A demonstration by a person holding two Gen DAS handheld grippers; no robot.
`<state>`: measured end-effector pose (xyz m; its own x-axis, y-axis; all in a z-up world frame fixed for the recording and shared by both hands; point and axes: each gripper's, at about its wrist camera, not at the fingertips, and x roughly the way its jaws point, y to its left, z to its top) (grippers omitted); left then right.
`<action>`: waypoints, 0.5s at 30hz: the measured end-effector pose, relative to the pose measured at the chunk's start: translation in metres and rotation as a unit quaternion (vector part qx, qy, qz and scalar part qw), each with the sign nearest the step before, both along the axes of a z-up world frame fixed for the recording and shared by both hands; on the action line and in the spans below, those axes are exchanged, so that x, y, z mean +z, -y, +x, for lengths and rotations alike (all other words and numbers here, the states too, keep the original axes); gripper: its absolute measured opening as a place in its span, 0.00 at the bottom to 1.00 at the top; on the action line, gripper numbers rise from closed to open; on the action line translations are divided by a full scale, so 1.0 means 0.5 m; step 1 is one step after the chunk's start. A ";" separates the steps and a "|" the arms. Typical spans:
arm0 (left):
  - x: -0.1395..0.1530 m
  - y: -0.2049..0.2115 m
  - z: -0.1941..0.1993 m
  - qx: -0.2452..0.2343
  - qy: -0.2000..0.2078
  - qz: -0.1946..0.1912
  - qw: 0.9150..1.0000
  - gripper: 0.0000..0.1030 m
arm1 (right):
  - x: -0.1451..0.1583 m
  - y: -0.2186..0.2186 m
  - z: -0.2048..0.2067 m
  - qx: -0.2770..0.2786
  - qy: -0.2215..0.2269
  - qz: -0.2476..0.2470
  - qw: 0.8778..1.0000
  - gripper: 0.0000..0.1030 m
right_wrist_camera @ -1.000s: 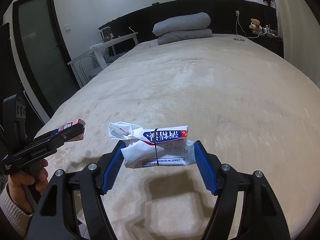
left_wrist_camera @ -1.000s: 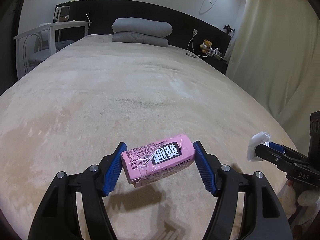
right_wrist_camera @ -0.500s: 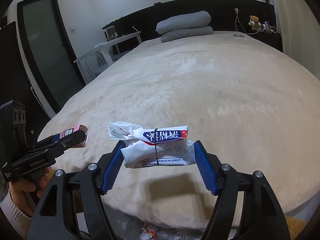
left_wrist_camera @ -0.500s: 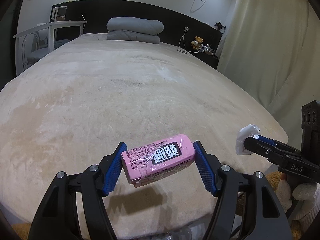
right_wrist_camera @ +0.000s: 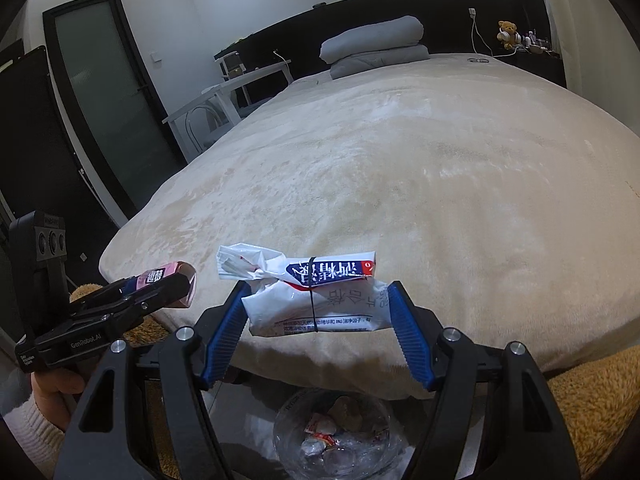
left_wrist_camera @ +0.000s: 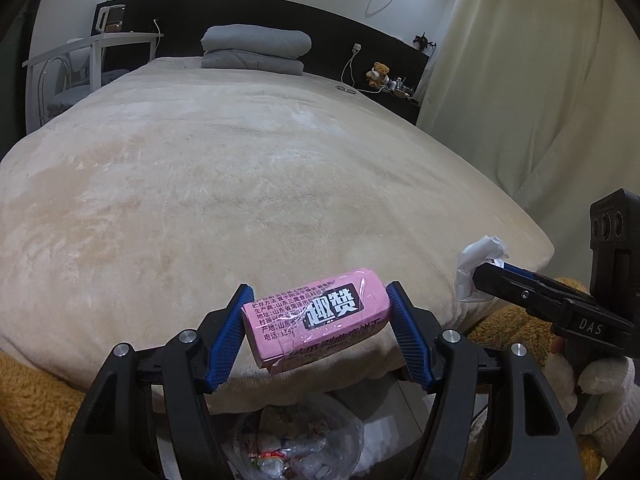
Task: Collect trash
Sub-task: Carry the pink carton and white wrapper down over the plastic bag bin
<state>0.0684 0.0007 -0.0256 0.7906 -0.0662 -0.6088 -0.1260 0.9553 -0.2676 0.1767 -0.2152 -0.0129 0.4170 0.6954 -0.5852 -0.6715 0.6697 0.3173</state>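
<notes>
My left gripper [left_wrist_camera: 318,326] is shut on a pink snack box [left_wrist_camera: 316,318] with black-and-white lettering, held crosswise between the blue pads over the foot edge of the bed. My right gripper [right_wrist_camera: 318,320] is shut on a white folded wrapper [right_wrist_camera: 308,294] with blue and red print and a black band round it. Each gripper shows in the other's view: the right one [left_wrist_camera: 484,276] with the white wrapper's end [left_wrist_camera: 478,266], the left one [right_wrist_camera: 176,286] with the pink box's end [right_wrist_camera: 160,278]. Below both hangs a trash bin [right_wrist_camera: 334,436] lined with a clear bag [left_wrist_camera: 296,440] holding several wrappers.
The beige bed cover [left_wrist_camera: 240,184] fills the middle, with folded grey bedding [left_wrist_camera: 256,48] at the head. A brown fluffy rug [right_wrist_camera: 592,396] lies around the bin. A white desk and chair [right_wrist_camera: 224,100] stand left of the bed, curtains [left_wrist_camera: 540,80] on the right.
Both grippers have drawn back from over the bed to beyond its foot edge and sunk a little, so the trash bin and the rug have come into view. Both grips are unchanged.
</notes>
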 end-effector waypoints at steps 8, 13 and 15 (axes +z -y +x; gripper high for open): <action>-0.027 0.033 -0.036 -0.014 -0.019 -0.014 1.000 0.65 | -0.016 0.019 -0.043 0.003 -0.012 -0.005 1.000 0.67; -0.045 0.039 -0.051 -0.018 -0.036 -0.020 0.999 0.65 | -0.031 0.026 -0.057 0.007 -0.029 -0.009 1.000 0.67; -0.051 0.037 -0.056 -0.019 -0.042 -0.027 0.999 0.65 | -0.039 0.030 -0.063 0.010 -0.041 -0.009 0.999 0.67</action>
<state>0.0403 -0.0179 -0.0513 0.7336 -0.1296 -0.6671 -0.1145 0.9440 -0.3094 0.1453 -0.2300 -0.0322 0.3531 0.6922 -0.6295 -0.6574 0.6623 0.3594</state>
